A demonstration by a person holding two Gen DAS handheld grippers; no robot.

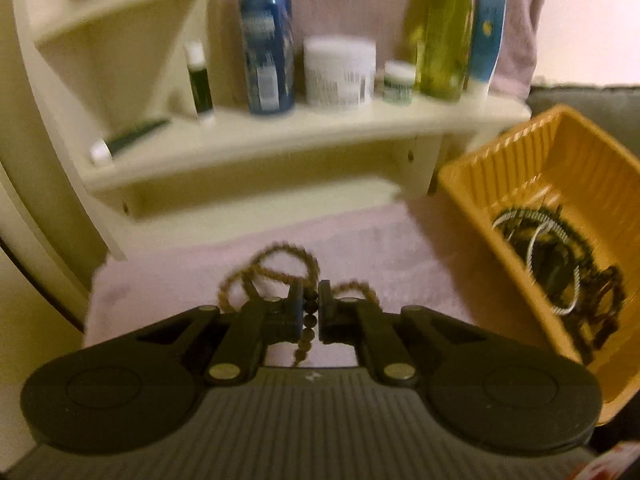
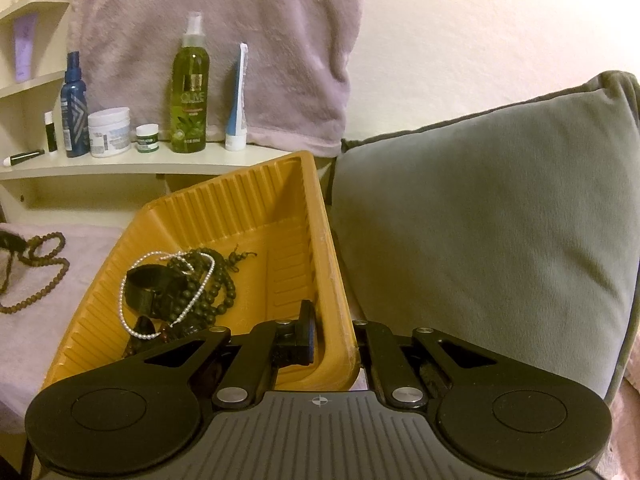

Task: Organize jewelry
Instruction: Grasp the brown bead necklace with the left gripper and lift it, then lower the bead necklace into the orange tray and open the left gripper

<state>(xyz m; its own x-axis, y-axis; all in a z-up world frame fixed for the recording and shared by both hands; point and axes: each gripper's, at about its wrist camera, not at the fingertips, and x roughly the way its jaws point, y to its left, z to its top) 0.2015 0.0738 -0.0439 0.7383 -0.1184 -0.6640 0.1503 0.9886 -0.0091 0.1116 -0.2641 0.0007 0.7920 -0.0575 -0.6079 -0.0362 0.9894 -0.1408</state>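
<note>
Left gripper (image 1: 310, 312) pinching brown bead necklace (image 1: 276, 272); right gripper (image 2: 334, 336) clamping yellow tray (image 2: 240, 208) wall. We lift slowly, clearing trailing loops.

Warm, yellowish indoor light fills both views, dim enough to leave grain and muted colour. The left wrist view is smeared by motion blur: the bottles (image 1: 267, 40) on the shelf (image 1: 304, 132) and the tray (image 1: 560, 216) lose their edges. The right wrist view is sharper, with a green bottle (image 2: 191, 92) label nearly legible. Fisheye bending curves the shelf and darkens the frame corners. Shadows are soft, and small glints show on the claw (image 2: 334, 336) rivets.
</note>
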